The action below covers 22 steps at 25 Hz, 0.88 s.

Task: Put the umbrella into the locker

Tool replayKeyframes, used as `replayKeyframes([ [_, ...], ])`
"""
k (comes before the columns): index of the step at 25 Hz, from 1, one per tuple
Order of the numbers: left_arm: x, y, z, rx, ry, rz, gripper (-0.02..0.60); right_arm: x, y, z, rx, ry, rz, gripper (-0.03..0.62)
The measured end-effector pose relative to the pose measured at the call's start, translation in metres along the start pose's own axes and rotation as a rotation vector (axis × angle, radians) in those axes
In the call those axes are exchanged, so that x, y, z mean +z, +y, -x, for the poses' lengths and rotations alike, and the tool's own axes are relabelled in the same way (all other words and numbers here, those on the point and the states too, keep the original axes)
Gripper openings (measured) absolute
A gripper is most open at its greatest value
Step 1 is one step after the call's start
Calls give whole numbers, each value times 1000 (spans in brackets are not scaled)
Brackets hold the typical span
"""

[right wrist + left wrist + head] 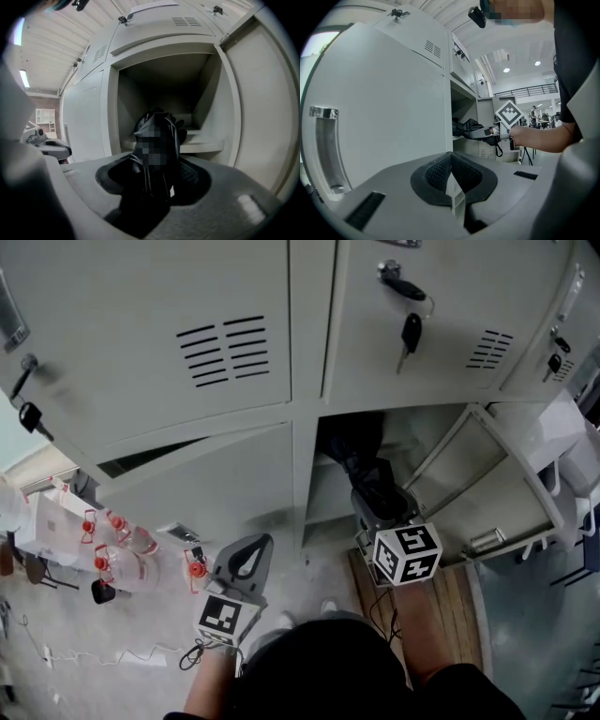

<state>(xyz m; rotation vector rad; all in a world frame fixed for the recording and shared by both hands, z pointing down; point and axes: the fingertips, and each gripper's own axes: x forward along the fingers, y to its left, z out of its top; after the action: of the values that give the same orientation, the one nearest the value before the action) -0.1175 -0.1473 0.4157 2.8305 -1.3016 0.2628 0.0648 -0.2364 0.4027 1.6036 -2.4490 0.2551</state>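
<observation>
Your right gripper (154,180) is clamped on the umbrella (161,129), its jaws held fairly wide by the bundle. The umbrella is black and folded, its fabric gathered in loose, crumpled pleats, with thin ribs showing along its length. It sticks out ahead of the jaws, nearly level, and its far end is at the mouth of the open locker (164,79), in front of the pale inner shelf (206,145). From the head view, the locker door (497,484) stands swung out to the right of your hand. Your left gripper (452,176) holds nothing; its jaws are pressed together and face the closed grey door (393,103) next to the open compartment.
</observation>
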Motion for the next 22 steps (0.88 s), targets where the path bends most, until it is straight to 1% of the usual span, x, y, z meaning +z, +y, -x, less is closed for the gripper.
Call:
replayKeyframes([
  [3,2,2,2,36,13,49,11,6,-3,-11,5,1,17,218],
  [5,-2,4,2,43,14,19,11,9,-6,-19,8,6,23,218],
  [10,-6,6,4,61,16,-27,11,16,-11,-38,12,17,27,223],
  [12,-7,6,4,69,19,-25,11,19,-11,-44,13,10,33,225],
  [15,-3,3,4,90,29,33,11,24,-11,-52,17,6,49,227],
  [16,-3,2,3,92,30,36,11,26,-10,-54,20,5,51,229],
  [18,-5,2,2,87,29,17,11,28,-10,-58,24,6,53,230],
  [22,-4,-1,-2,86,27,16,11,30,-11,-62,32,12,60,233],
])
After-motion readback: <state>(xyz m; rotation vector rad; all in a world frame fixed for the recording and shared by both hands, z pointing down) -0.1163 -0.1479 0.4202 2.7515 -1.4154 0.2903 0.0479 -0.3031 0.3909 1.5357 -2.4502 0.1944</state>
